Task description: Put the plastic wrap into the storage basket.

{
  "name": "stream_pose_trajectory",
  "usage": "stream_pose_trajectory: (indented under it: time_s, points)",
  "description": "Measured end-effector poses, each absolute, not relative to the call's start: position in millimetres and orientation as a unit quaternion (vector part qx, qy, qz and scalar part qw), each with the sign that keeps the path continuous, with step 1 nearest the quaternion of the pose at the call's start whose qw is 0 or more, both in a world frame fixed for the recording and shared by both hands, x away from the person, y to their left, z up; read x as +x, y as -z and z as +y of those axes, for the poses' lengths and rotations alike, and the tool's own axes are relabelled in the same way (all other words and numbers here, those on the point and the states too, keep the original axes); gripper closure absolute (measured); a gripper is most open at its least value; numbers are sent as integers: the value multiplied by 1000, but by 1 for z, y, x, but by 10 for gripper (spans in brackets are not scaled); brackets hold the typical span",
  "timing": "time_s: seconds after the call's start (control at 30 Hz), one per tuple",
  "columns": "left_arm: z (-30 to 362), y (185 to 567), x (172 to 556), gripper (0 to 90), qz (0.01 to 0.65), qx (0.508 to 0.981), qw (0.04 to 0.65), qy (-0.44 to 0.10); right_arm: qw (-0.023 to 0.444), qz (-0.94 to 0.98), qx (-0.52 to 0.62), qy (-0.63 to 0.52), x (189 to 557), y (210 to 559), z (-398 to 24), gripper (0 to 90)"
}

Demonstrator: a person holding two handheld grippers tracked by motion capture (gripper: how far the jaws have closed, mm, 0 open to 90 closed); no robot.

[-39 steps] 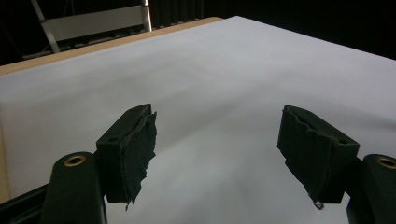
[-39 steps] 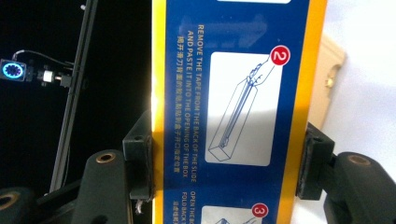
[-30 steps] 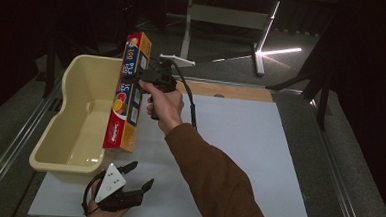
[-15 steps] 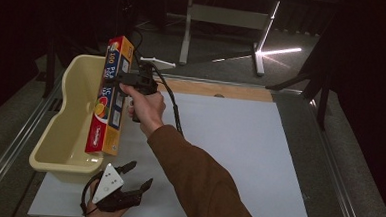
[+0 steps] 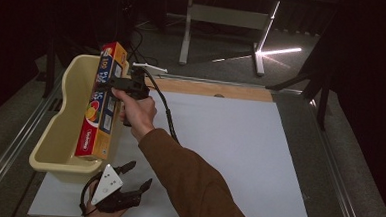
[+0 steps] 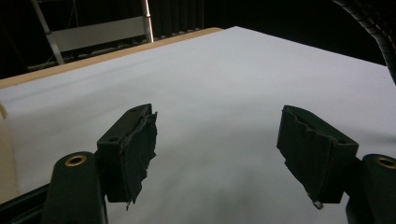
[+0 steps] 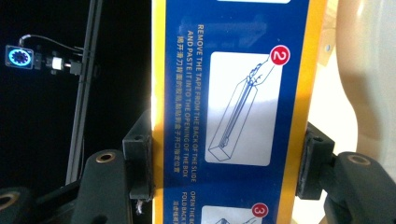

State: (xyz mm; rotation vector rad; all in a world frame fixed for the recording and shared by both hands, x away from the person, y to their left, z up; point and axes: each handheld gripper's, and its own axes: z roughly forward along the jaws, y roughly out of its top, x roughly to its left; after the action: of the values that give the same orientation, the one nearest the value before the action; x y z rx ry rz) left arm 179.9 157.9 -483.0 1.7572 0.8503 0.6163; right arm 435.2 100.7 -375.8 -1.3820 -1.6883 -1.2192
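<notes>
My right gripper (image 5: 113, 87) is clamped across the box (image 5: 99, 103), both pads pressing its long sides, holding it slanted over the tub (image 5: 54, 131) with its low end inside the tub's near corner, while my left gripper (image 5: 135, 178) rests wide open and empty on the white mat (image 5: 238, 156) just in front of the tub.

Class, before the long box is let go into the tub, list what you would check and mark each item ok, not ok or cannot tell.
1. Right gripper clamped on the box: ok.
2. Box over the yellow tub: ok.
3. Box's lower end resting on the tub floor: cannot tell.
4. Left gripper open, holding nothing: ok.
5. Left gripper apart from the tub, on the white mat: ok.
</notes>
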Motion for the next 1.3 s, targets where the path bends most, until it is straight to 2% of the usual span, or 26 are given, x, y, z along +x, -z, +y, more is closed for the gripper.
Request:
stream_pose_trajectory:
  time_s: [0.33, 1.3]
  points:
    - [159, 482, 180, 276, 355, 731, 522, -259, 324, -636, -537, 450, 433, 387, 111, 385]
    - [161, 482, 179, 275, 358, 728, 525, -259, 304, -639, -574, 412, 434, 404, 122, 362]
